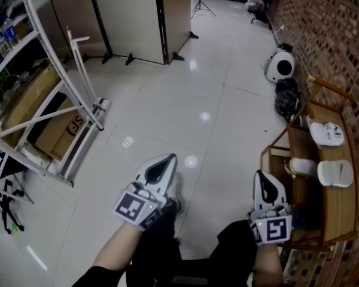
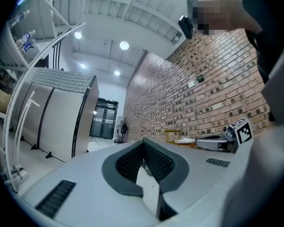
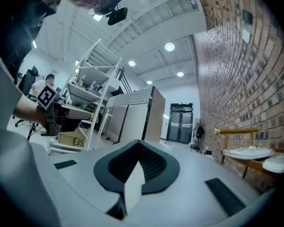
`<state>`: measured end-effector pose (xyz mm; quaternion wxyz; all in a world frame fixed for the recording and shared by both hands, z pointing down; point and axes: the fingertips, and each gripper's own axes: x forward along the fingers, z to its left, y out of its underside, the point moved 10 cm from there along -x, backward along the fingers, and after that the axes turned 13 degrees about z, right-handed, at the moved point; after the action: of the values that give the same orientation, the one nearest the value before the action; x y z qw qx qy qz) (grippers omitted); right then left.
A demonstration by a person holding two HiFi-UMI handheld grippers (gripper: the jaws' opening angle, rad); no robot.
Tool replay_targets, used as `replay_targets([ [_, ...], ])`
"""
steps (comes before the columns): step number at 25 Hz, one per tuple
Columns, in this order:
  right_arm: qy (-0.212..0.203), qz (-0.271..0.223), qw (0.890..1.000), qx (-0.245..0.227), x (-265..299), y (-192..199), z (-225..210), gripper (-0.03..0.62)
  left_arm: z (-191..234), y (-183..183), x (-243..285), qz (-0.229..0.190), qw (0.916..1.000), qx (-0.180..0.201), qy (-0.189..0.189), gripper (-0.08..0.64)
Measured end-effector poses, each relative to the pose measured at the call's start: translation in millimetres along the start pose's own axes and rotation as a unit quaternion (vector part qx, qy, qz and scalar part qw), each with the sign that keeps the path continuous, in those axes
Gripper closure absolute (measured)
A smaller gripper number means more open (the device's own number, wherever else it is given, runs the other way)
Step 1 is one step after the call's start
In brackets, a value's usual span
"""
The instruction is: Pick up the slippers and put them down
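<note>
Both my tools are closed and empty. The left tool (image 1: 161, 167) has its pads pressed together with nothing between them, and the right tool (image 1: 264, 185) shows the same in its own view.

The slippers are on the wooden shoe rack (image 1: 341, 211) against the brick wall (image 1: 323, 34), off to my right. One white slipper (image 1: 327, 133) lies toward the far end of the top shelf. A second slipper (image 1: 336, 173) lies just beside it, nearer to me. A third pale slipper (image 1: 303, 167) seems to sit on a lower tier by the rack's inner edge, though I cannot be sure of its level.

I judge this to be the approach, with nothing picked up yet. To do it well, I should turn toward the rack so that both tools face it, because the left tool is well apart from the slippers. I should open the jaws before I cross the rack's front edge, not over the slipper. The near slipper is the sensible first target for the right tool. I would come in level and close on the raised upper rather than the flat sole. The upper looks soft and will likely fold, so a deep bite is safer than a pinch at the tip. The rack's wooden frame is what I risk knocking.
</note>
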<state>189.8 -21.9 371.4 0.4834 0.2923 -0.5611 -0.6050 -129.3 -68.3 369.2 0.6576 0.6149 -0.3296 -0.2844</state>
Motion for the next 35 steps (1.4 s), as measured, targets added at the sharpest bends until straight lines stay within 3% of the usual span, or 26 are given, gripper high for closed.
replay_targets([
  [8,0.056,0.005,0.998,0.027,46,-17,-44,0.583,18,-15,75,0.008,0.9996,0.003,0.027,0.560],
  [18,0.138,-0.003,0.990,0.032,4,-29,-82,0.583,-15,-39,159,0.002,0.9930,0.009,0.117,0.560],
  [24,0.200,0.001,0.979,0.036,-47,-29,-109,0.583,-65,-63,211,0.002,0.9826,0.017,0.185,0.560],
  [32,0.309,-0.006,0.949,0.061,-104,-25,-133,0.583,-129,-83,277,0.028,0.9548,-0.002,0.296,0.560],
  [35,0.331,0.000,0.942,0.062,-115,-24,-138,0.583,-145,-83,297,0.035,0.9495,-0.006,0.312,0.560],
])
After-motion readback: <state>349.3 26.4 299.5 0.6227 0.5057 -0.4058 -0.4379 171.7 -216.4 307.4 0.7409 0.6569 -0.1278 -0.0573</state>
